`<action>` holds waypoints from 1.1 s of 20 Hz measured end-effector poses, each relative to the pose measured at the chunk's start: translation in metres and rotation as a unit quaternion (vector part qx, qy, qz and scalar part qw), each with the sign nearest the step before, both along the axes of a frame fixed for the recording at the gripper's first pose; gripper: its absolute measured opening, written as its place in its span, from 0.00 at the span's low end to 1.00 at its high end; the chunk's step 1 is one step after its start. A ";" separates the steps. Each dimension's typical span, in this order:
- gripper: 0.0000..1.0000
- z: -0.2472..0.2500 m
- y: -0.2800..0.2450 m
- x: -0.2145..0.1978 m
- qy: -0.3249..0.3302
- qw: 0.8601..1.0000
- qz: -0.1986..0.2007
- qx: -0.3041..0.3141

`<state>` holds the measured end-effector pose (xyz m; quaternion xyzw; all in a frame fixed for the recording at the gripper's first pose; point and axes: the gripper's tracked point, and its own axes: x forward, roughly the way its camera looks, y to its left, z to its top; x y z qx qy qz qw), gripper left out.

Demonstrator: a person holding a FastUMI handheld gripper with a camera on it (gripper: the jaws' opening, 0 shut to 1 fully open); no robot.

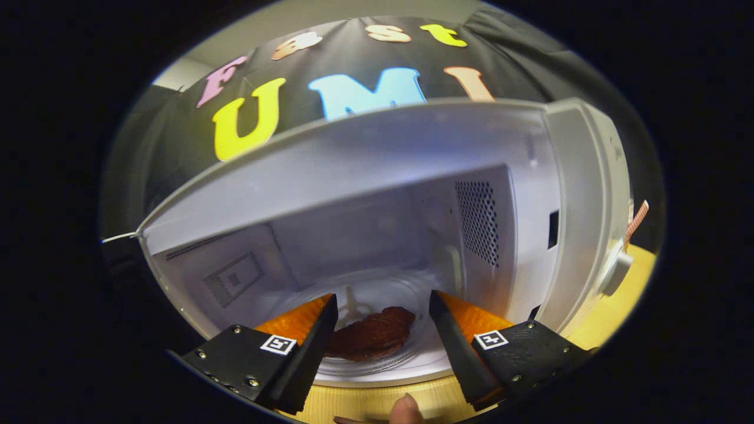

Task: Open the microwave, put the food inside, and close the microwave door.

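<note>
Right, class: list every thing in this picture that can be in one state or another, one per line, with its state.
microwave: open, cavity exposed.
food: inside, lying on the glass plate.
glass plate: seated on the cavity floor.
knob: setting too blurred to tell.
hand-held gripper: open, fingers apart on either side of the food, not pressing it.
fingertip: just below the fingers, over the wooden table.

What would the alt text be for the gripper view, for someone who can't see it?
An open gripper faces into an open white microwave, where a brown piece of food lies on the glass turntable between and just beyond the fingers. The microwave stands on a wooden table, and a fingertip shows below the gripper.
</note>
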<state>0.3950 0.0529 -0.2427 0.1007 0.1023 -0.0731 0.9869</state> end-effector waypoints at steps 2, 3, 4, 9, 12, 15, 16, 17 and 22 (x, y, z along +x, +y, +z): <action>0.94 0.017 0.025 -0.025 -0.007 0.997 0.071 -0.012; 0.94 0.024 0.034 -0.039 -0.006 0.995 0.102 -0.018; 0.94 0.034 0.039 -0.055 -0.009 0.991 0.127 -0.029; 0.95 0.095 0.056 -0.137 -0.057 0.973 0.211 -0.073; 0.94 0.132 0.069 -0.185 -0.088 0.963 0.246 -0.062; 0.92 0.173 0.082 -0.233 -0.138 0.949 0.276 -0.071; 0.92 0.183 0.086 -0.246 -0.152 0.945 0.281 -0.074; 0.92 0.189 0.094 -0.259 -0.159 0.940 0.292 -0.072; 0.92 0.185 0.145 -0.309 -0.150 0.919 0.362 -0.038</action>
